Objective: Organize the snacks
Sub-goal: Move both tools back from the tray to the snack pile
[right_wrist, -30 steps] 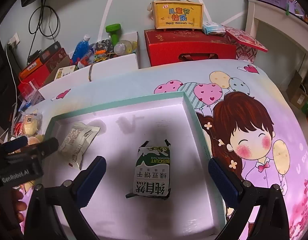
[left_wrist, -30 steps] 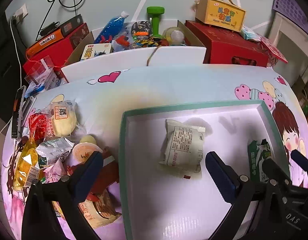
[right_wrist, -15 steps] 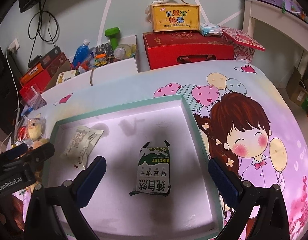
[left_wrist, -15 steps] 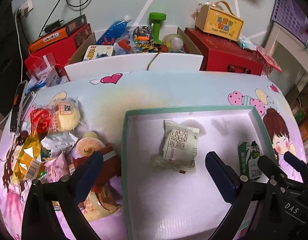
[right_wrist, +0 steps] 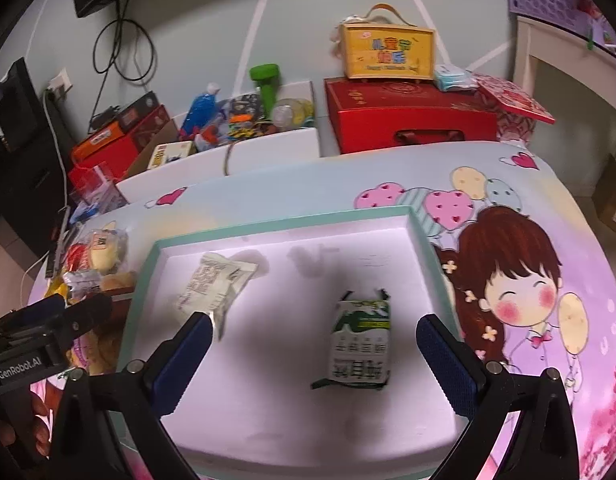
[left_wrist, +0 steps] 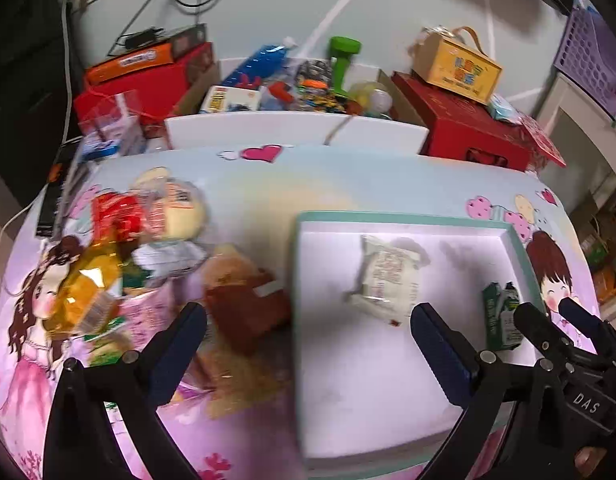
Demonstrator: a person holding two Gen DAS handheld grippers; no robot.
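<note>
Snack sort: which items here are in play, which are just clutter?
In play:
- teal-rimmed tray
- white packet and green biscuit pack in the tray
- loose snack pile left of the tray
- left gripper and right gripper, both open

Clutter:
- red gift box
- yellow carry box
- green dumbbell
- white bin of toys

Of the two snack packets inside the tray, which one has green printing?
The biscuit packet, lying between the right gripper's open fingers. The other, the pale translucent packet, lies nearer the tray's far-left corner.
</note>
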